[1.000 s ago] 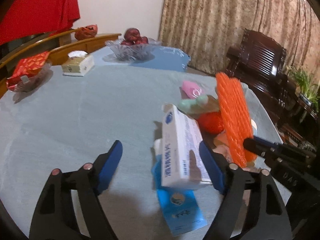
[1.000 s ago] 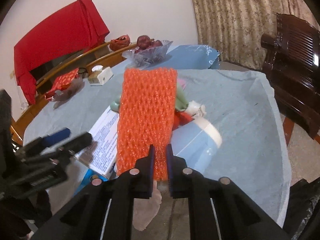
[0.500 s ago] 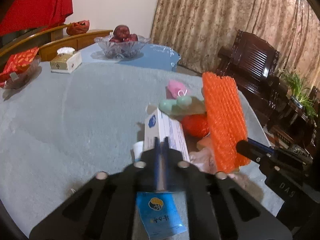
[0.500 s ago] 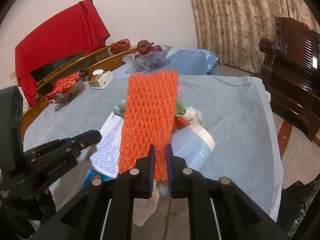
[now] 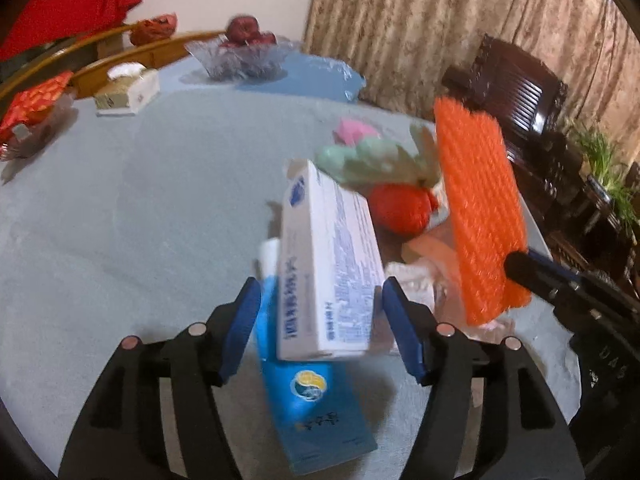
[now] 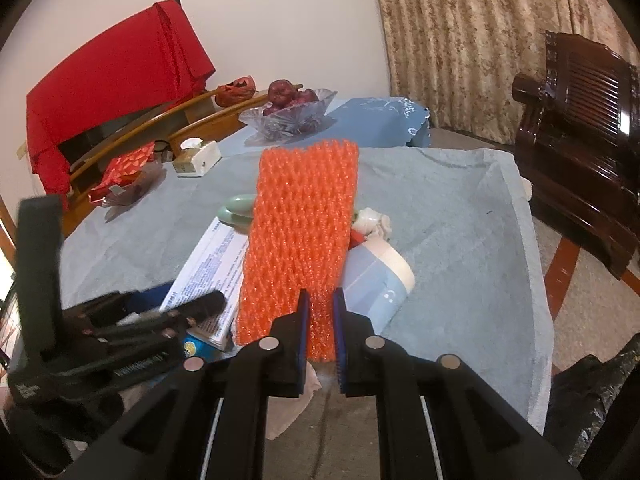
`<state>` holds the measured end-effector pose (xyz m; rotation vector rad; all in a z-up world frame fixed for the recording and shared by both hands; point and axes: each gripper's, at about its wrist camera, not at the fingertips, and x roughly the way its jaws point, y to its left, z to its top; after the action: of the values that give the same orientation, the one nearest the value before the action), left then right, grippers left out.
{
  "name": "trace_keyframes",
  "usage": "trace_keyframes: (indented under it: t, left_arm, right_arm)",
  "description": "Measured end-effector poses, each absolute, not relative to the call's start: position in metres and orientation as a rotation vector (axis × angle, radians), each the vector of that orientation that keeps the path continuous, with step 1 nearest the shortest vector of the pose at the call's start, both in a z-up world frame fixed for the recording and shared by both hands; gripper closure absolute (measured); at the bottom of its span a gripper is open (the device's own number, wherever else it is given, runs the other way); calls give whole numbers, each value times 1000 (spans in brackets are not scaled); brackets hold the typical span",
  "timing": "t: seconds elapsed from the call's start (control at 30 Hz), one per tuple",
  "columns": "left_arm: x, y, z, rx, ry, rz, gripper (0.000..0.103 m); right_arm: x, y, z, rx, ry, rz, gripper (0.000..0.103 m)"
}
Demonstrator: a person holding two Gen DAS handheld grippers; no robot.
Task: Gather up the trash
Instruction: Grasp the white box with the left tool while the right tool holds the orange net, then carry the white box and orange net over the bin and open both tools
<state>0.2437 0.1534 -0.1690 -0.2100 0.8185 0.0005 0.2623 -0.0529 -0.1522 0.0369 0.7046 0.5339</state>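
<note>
A white carton [image 5: 328, 268] with blue print lies tilted on a blue packet [image 5: 316, 396] at the table's near edge. My left gripper [image 5: 320, 320] is open, its blue pads on either side of the carton's near end, with gaps. My right gripper [image 6: 319, 332] is shut on an orange foam net [image 6: 304, 232] and holds it up over the trash pile; the net also shows in the left wrist view [image 5: 480, 216]. The pile holds a red wrapper [image 5: 400, 208], green foam [image 5: 368, 160] and a pale blue cup [image 6: 372, 280].
The table has a grey-blue cloth [image 5: 140, 200]. A glass fruit bowl [image 6: 288, 116], a tissue box [image 5: 128, 92] and a red snack dish [image 5: 32, 108] stand at the far side. A dark wooden chair [image 6: 580, 120] stands right. A black bag [image 6: 592, 400] lies at lower right.
My left gripper was open, shut empty in front of the carton half a second ago, and has opened again around the carton. The right gripper has kept its hold on the net, barely moving.
</note>
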Motion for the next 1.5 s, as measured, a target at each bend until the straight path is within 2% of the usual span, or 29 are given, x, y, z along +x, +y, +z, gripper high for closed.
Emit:
trace_keyframes:
  t: [0.13,0.3,0.47,0.77,1.2,1.5]
  left_arm:
    - [243,145,-163,-199,793,-2,58]
    - [237,128,-147,-157,733,-21,59]
    - [250,125,-155,-178,768,-33,58]
    - [224,147,-126,-207,696,4,75]
    - [168,149,-99,-204,625,35,75]
    - [142,102,-71,-139,550,-43,75]
  right_arm:
    - [261,-57,-152,35,700,531,92]
    - [261,-64,-150,44,691,517,92]
    - [262,-67,-150,52,695,504,92]
    - [250,-74,-134,56,667,520,92]
    - [215,-89,-118,59,650,544,92]
    - [194,-111,-93,74,604,525,92]
